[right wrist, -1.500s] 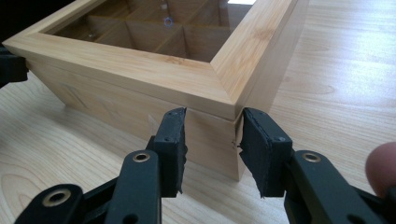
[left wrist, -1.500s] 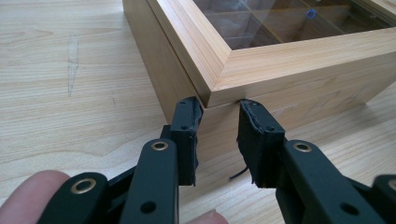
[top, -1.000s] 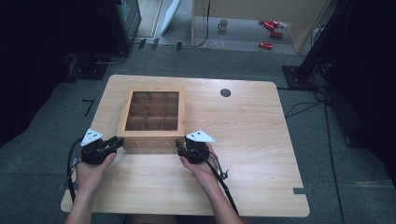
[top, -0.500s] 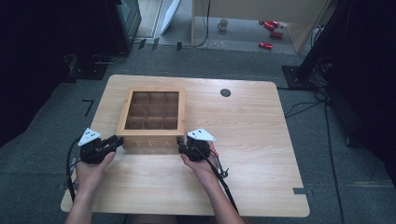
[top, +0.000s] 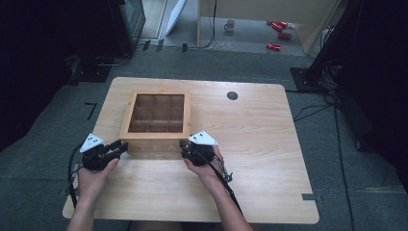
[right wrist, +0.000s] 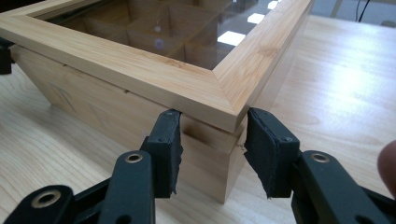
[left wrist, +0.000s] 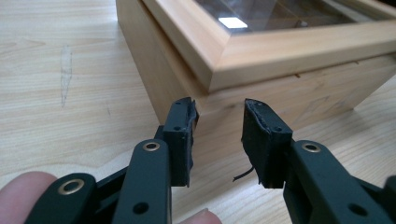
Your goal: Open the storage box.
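Both tools, jaws apart, straddle the tea box's (top: 156,120) near corners: left tool (top: 115,148), right tool (top: 188,147).

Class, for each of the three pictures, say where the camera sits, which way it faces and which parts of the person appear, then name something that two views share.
High view: above the person's side, looking forward and down at the table; both forearms, left claw, right claw.
Left gripper view: rides the left claw, facing a corner of the wooden box; fingertips at the bottom.
Right gripper view: rides the right claw, facing another box corner; fingertip at right edge.
Shared: the glass-lidded box.
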